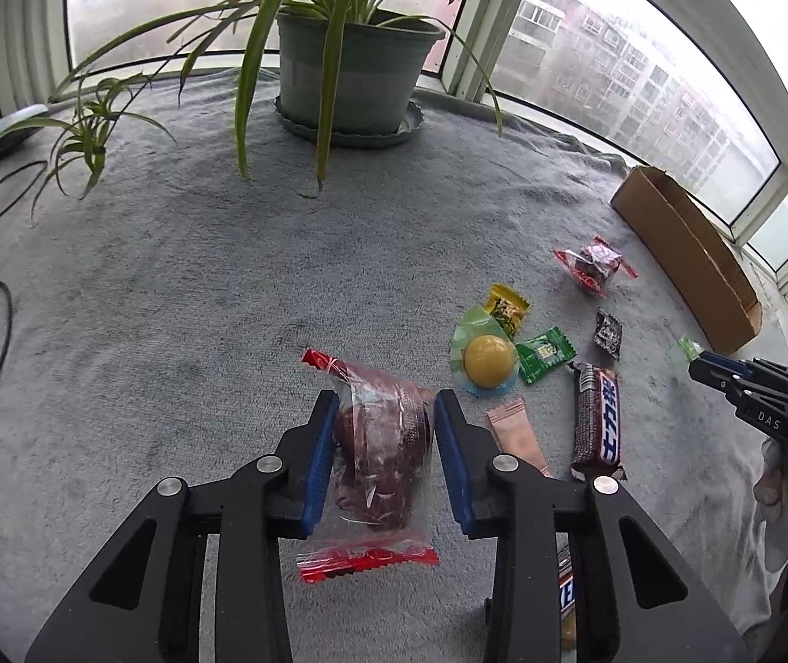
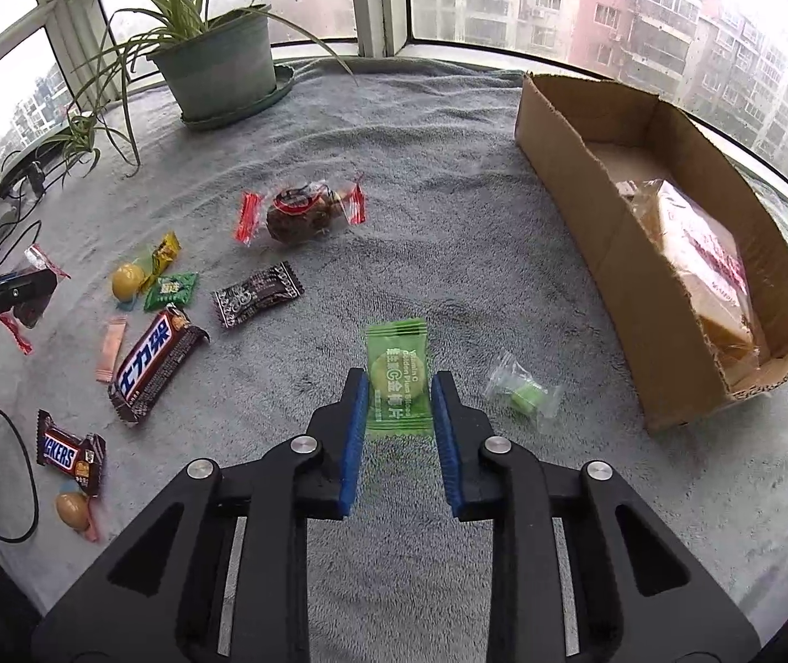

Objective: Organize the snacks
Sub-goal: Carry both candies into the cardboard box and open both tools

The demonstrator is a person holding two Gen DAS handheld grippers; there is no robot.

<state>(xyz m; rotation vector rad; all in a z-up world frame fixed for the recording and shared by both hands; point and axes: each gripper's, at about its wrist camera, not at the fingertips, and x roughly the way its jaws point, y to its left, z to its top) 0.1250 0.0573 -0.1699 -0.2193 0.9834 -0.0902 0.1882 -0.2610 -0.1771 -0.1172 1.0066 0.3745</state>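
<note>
**Inspector:** Surface and room?

**Assistant:** A grey fleecy blanket (image 2: 427,177) covers a window-bay ledge; a green plastic plant pot (image 1: 352,69) stands at the back, with apartment blocks outside.

**Inspector:** Grippers?

**Assistant:** The left gripper (image 1: 385,414) clamps a clear red-ended packet of dark dried fruit (image 1: 380,458). The right gripper (image 2: 398,381) has its pads against a flat green tablet sachet (image 2: 398,381), gripping it beside the open brown cardboard box (image 2: 587,204). Loose sweets lie scattered between them.
</note>
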